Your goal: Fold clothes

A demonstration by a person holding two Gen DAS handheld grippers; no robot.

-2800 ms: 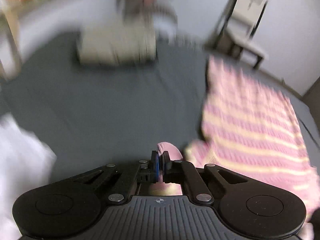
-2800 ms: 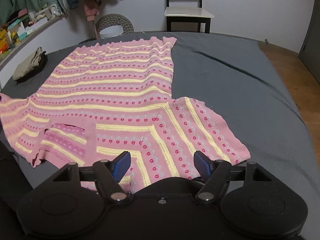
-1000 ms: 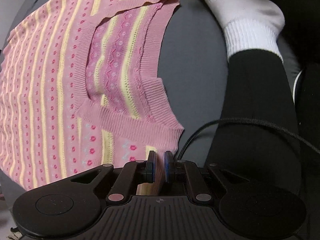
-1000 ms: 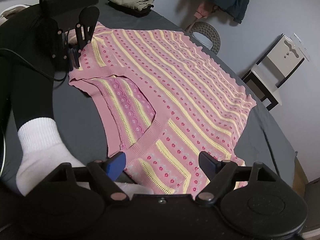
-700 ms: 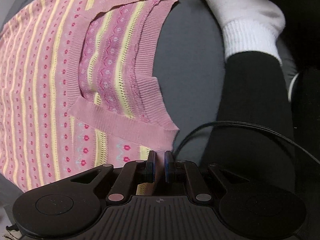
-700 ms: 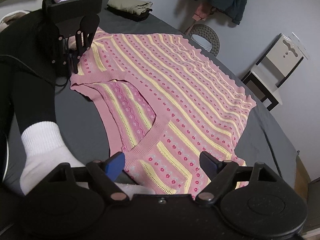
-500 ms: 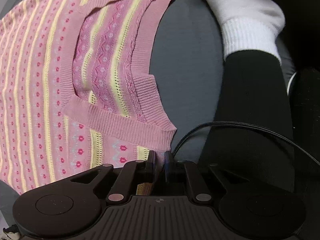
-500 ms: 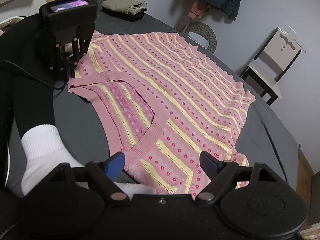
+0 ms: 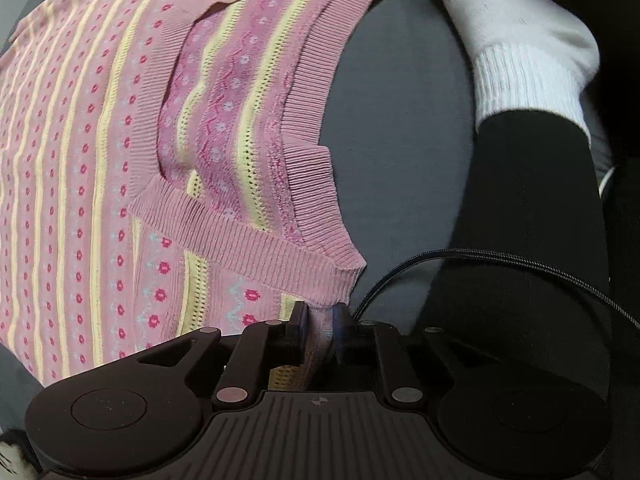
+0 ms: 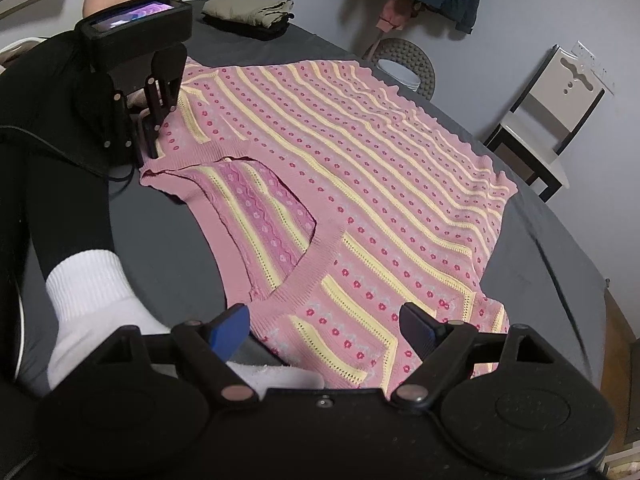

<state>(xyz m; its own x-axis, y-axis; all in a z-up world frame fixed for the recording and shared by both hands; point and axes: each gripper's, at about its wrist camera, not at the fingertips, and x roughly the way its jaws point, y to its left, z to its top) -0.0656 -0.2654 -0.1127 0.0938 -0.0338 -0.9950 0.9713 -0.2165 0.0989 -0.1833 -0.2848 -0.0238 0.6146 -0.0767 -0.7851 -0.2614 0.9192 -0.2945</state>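
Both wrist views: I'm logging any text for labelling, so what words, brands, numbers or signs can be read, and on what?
No readable text in either view.
Left tool: only a small round crosshair mark on its body, no letters.
Screen on top of the left tool: lit, too blurred to read.
Sweater: knitted pattern only, no label showing.
Chair: cut-out holes, no writing.

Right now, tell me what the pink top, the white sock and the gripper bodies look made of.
Pink top: knitted yarn, matte; ribbed neckline bands and openwork yellow stripes show.
White sock: ribbed knit, soft, probably cotton.
Left gripper and right gripper: hard black moulded plastic, slightly glossy, with metal pivot pins and blue pads, possibly rubber.
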